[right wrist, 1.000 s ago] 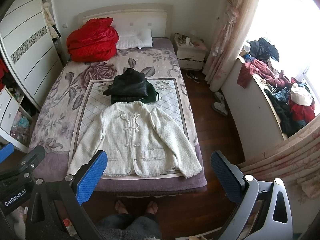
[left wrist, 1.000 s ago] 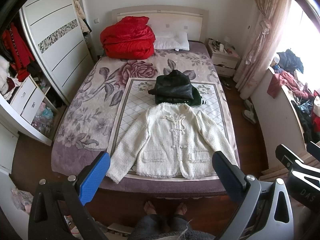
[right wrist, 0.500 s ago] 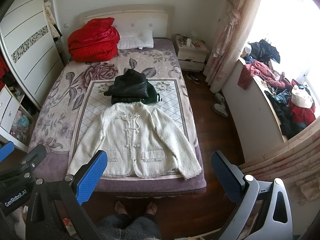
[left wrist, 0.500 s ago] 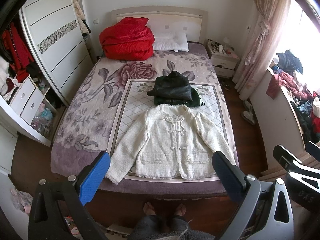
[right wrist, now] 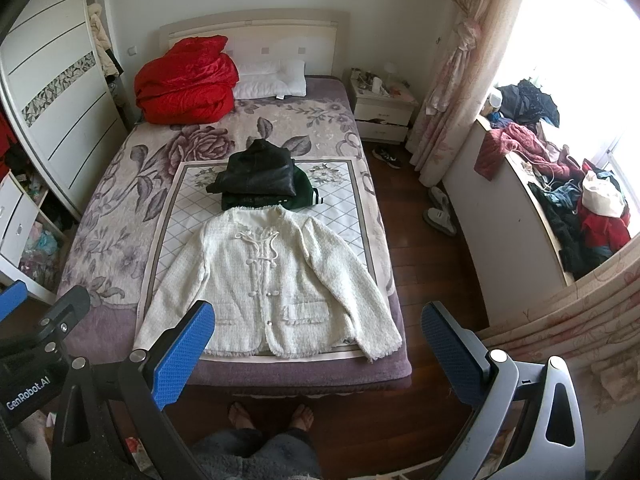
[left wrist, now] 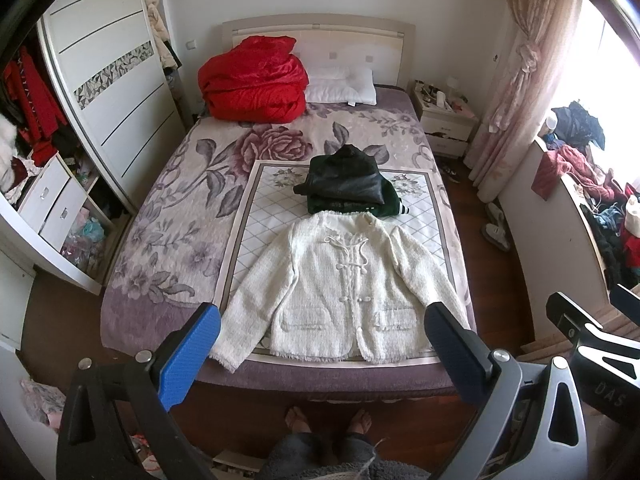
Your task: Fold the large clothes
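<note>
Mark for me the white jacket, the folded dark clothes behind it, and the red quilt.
white jacket (left wrist: 344, 280): left wrist view, on the buttoned front.
folded dark clothes (left wrist: 348, 180): left wrist view, on the black top layer.
red quilt (right wrist: 186, 80): right wrist view, on the bundle's middle.

Daylight from the window at right, blown out to white glare. Room evenly lit, shadows soft. Both views sharp, strong fisheye bending, dark vignette in the corners.
</note>
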